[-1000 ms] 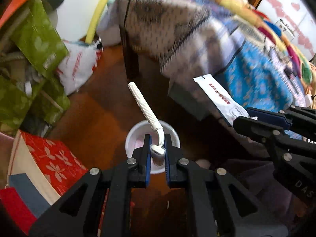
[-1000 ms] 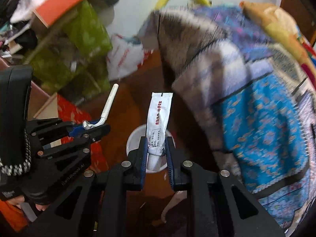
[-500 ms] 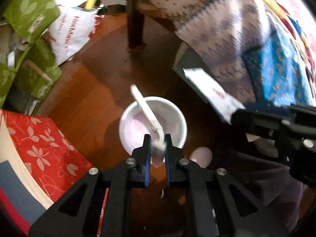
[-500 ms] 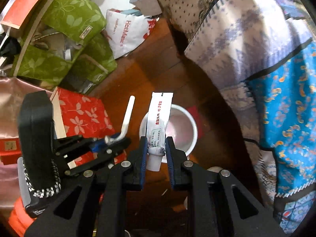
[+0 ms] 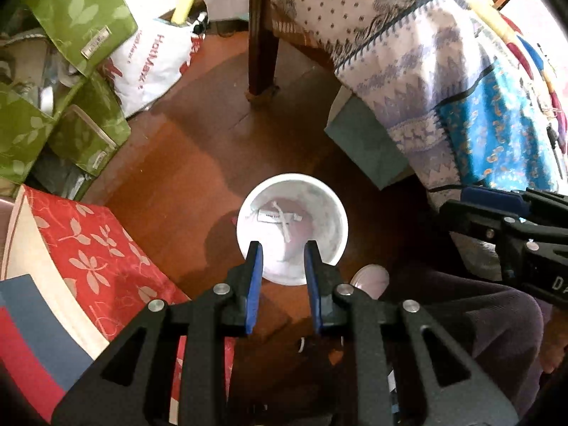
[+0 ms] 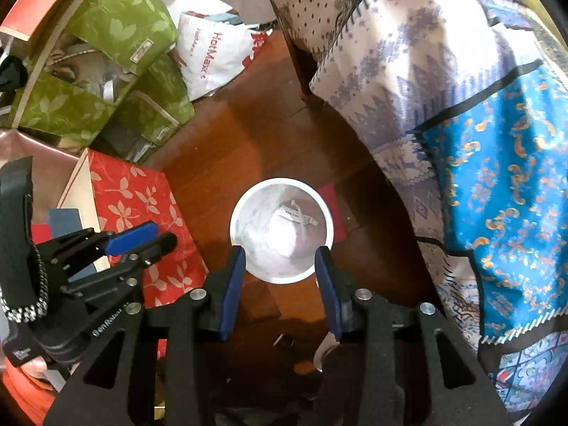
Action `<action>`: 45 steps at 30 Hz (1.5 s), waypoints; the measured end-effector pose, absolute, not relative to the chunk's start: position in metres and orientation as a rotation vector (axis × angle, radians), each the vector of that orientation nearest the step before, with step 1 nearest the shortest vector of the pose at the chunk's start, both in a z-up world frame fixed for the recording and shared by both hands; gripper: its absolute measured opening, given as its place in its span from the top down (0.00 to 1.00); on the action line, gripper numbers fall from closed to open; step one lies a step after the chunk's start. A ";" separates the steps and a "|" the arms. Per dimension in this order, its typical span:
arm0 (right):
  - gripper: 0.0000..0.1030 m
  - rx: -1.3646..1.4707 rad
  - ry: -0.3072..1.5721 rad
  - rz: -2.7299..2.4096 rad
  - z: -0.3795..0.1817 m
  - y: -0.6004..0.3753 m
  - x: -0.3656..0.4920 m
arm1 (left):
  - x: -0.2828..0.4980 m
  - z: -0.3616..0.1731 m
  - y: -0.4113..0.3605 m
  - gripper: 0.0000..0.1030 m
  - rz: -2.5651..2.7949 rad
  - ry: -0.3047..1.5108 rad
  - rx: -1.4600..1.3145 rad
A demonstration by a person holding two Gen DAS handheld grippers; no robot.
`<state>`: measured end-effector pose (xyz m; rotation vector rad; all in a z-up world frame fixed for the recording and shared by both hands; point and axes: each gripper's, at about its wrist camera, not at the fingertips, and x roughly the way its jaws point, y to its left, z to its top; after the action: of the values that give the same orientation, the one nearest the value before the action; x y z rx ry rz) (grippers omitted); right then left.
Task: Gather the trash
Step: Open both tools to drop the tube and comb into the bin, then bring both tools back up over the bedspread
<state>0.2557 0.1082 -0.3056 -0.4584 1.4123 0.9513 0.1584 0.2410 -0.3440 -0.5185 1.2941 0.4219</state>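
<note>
While poised over the white bin (image 5: pixel 339 213), left gripper (image 5: pixel 283 259) jaws spread, empty. Right gripper (image 6: pixel 280 266) likewise parted. Razor (image 5: pixel 285 229) and tube (image 6: pixel 296 216) lying inside.

A reddish-brown wooden floor (image 5: pixel 198 163) carries everything. At its centre stands a white bin (image 5: pixel 339 220). At nine o'clock lies a red floral box (image 5: pixel 92 245); at ten, green leaf-print bags (image 5: pixel 85 131); at eleven, a white HotMaxx bag (image 5: pixel 152 64); at twelve, a dark furniture leg (image 5: pixel 262 56).
</note>
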 end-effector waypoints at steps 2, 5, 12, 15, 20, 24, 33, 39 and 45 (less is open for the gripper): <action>0.64 -0.453 1.379 0.954 -0.294 0.104 0.254 | 0.156 -0.329 0.239 0.78 0.428 1.265 -0.509; 0.64 -0.445 1.309 0.951 -0.272 0.093 0.250 | 0.153 -0.309 0.234 0.78 0.433 1.225 -0.493; 0.64 -0.364 1.160 0.930 -0.219 0.061 0.249 | 0.146 -0.252 0.221 0.78 0.447 1.101 -0.452; 0.64 -0.332 1.096 0.903 -0.196 0.043 0.252 | 0.147 -0.226 0.212 0.77 0.446 1.047 -0.428; 0.64 -0.281 1.007 0.850 -0.163 0.008 0.263 | 0.161 -0.186 0.188 0.77 0.437 0.960 -0.363; 0.64 -0.234 0.951 0.797 -0.137 -0.024 0.278 | 0.183 -0.159 0.161 0.77 0.395 0.913 -0.320; 0.64 -0.171 0.823 0.649 -0.093 -0.114 0.312 | 0.255 -0.117 0.084 0.77 0.256 0.830 -0.255; 0.64 -0.154 0.782 0.558 -0.080 -0.172 0.337 | 0.308 -0.111 0.030 0.70 0.176 0.825 -0.256; 0.64 -0.115 0.801 0.490 -0.085 -0.226 0.371 | 0.362 -0.121 -0.019 0.65 0.128 0.869 -0.225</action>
<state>0.3707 -0.2256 -0.0855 -0.1145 0.8013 0.4898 0.3623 -0.0194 -0.1207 -0.2254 0.8691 0.1276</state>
